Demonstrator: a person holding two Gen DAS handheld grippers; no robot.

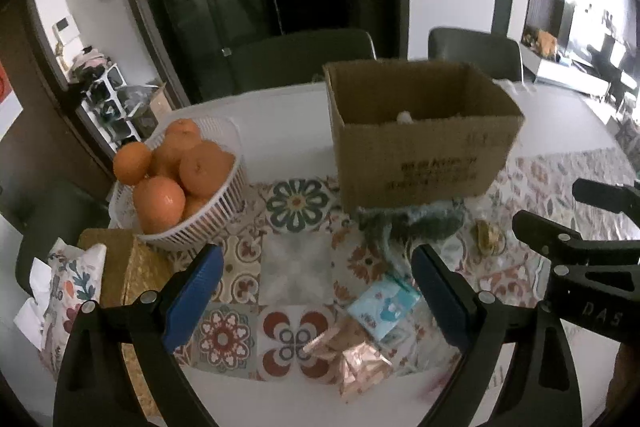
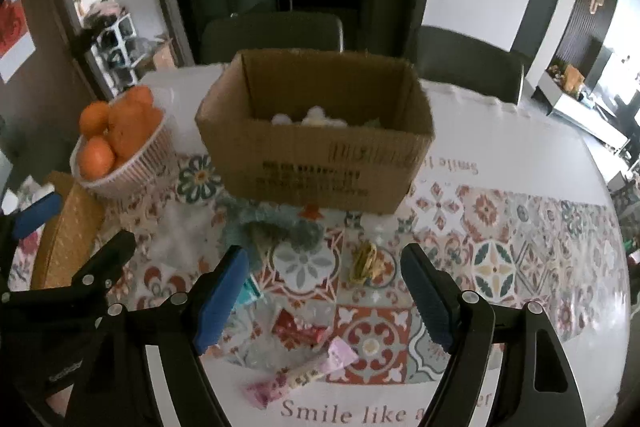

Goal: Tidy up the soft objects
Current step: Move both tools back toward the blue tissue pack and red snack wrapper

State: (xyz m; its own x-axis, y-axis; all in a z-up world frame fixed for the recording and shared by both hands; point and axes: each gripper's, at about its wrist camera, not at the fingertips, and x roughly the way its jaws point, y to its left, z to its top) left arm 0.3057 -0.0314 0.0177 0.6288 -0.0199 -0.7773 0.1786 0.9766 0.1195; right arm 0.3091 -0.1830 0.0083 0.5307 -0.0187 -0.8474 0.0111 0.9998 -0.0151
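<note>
An open cardboard box [image 1: 420, 135] [image 2: 316, 143] stands on the patterned tablecloth with white soft things inside. In front of it lie a grey-green fluffy cloth [image 1: 408, 227] [image 2: 276, 231], a small yellow bundle [image 1: 486, 235] [image 2: 366, 263], a light blue tissue pack [image 1: 384, 303], a copper foil packet [image 1: 360, 367], a red packet [image 2: 296, 331] and a pink wrapped bar [image 2: 304, 375]. My left gripper [image 1: 316, 291] is open and empty above the cloth. My right gripper [image 2: 324, 291] is open and empty, above the yellow bundle and red packet.
A white basket of oranges [image 1: 180, 183] [image 2: 120, 151] stands at the left. A golden tissue box [image 1: 124, 271] [image 2: 68, 231] sits in front of it. Dark chairs [image 1: 304, 59] stand behind the table. The right gripper's arm [image 1: 580, 251] shows at the right edge.
</note>
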